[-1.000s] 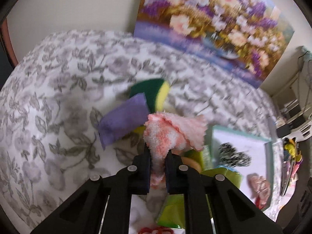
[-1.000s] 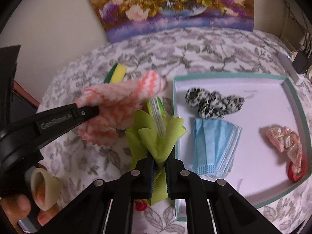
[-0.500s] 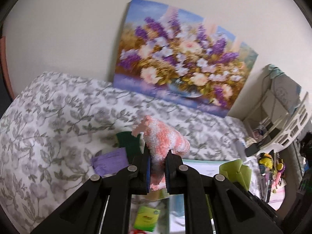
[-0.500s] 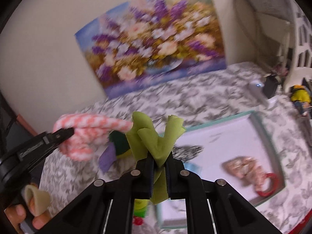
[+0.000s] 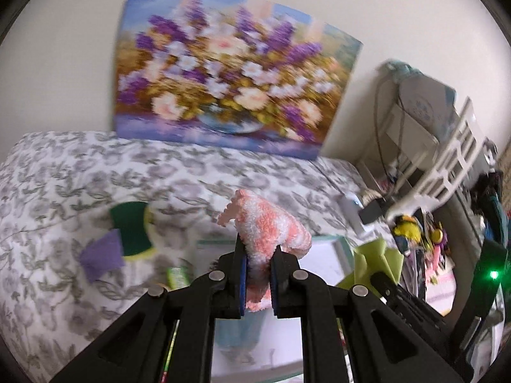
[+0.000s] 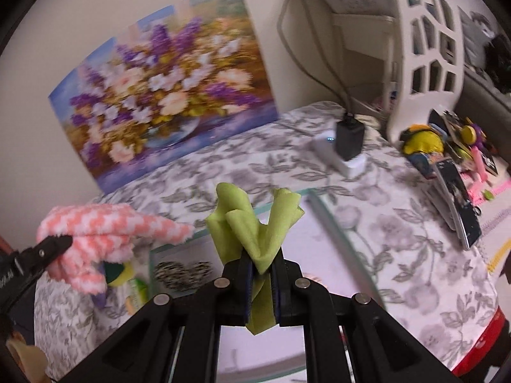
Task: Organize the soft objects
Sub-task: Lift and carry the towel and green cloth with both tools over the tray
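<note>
My left gripper (image 5: 258, 255) is shut on a fluffy pink-and-white cloth (image 5: 271, 228), held up above the bed. My right gripper (image 6: 262, 263) is shut on a lime-green cloth (image 6: 252, 226), also lifted. In the right wrist view the pink cloth (image 6: 99, 233) hangs at the left, above the white tray's left edge. The teal-rimmed white tray (image 6: 329, 223) lies below both grippers and holds a black-and-white spotted scrunchie (image 6: 182, 271). A green-and-yellow sponge (image 5: 132, 228) and a purple cloth (image 5: 100, 257) lie on the bedspread to the tray's left.
A flower painting (image 5: 230, 73) leans on the wall behind the floral bedspread (image 5: 57, 191). A white charger block with a black plug (image 6: 346, 146) sits right of the tray. A white shelf unit (image 6: 415, 41) and cluttered toys (image 6: 424, 143) stand at the right.
Both grippers have risen with their cloths and tilted up, so the wall, painting and shelf now fill the views. The tray and sponge have dropped lower in the frames.
</note>
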A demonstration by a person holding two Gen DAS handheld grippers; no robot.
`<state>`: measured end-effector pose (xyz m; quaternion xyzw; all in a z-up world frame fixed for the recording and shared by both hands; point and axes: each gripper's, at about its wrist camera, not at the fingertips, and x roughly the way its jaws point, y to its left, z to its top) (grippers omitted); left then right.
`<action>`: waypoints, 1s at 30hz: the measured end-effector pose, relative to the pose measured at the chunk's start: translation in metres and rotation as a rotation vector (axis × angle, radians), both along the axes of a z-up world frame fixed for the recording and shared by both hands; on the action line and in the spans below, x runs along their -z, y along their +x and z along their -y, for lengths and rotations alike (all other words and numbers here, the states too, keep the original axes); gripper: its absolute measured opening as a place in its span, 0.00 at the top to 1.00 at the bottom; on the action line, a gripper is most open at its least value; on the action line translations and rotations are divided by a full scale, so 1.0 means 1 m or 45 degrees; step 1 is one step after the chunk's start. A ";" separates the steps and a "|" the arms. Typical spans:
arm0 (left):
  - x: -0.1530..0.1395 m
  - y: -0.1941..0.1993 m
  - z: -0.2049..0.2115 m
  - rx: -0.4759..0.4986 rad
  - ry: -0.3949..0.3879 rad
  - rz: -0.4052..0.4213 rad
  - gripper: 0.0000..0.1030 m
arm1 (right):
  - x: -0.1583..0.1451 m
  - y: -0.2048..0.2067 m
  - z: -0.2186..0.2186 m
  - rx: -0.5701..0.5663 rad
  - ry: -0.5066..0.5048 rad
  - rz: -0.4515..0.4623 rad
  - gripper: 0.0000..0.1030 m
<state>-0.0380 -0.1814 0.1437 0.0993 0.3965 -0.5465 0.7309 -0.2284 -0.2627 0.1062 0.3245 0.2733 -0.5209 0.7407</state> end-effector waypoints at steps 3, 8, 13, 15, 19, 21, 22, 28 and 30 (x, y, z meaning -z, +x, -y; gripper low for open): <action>0.009 -0.018 0.011 0.042 0.025 0.009 0.89 | 0.008 -0.011 0.008 0.034 0.001 -0.013 0.90; 0.038 -0.037 0.031 0.089 0.107 0.009 0.88 | 0.025 -0.019 0.020 0.064 0.045 -0.003 0.90; 0.080 -0.044 0.046 0.096 0.263 0.041 0.88 | 0.053 -0.015 0.030 0.079 0.109 -0.077 0.90; 0.095 -0.043 0.050 0.094 0.309 0.018 0.88 | 0.062 -0.013 0.032 0.074 0.137 -0.081 0.90; 0.113 -0.042 0.052 0.092 0.365 -0.007 0.88 | 0.074 -0.009 0.034 0.067 0.162 -0.136 0.90; 0.119 -0.042 0.053 0.091 0.386 -0.015 0.88 | 0.081 -0.008 0.035 0.068 0.187 -0.149 0.90; 0.121 -0.042 0.053 0.089 0.392 -0.020 0.88 | 0.084 -0.008 0.035 0.069 0.199 -0.154 0.90; 0.131 -0.040 0.056 0.088 0.431 -0.036 0.88 | 0.090 -0.007 0.035 0.070 0.223 -0.173 0.90; 0.131 -0.040 0.056 0.089 0.440 -0.039 0.87 | 0.089 -0.006 0.035 0.068 0.221 -0.181 0.90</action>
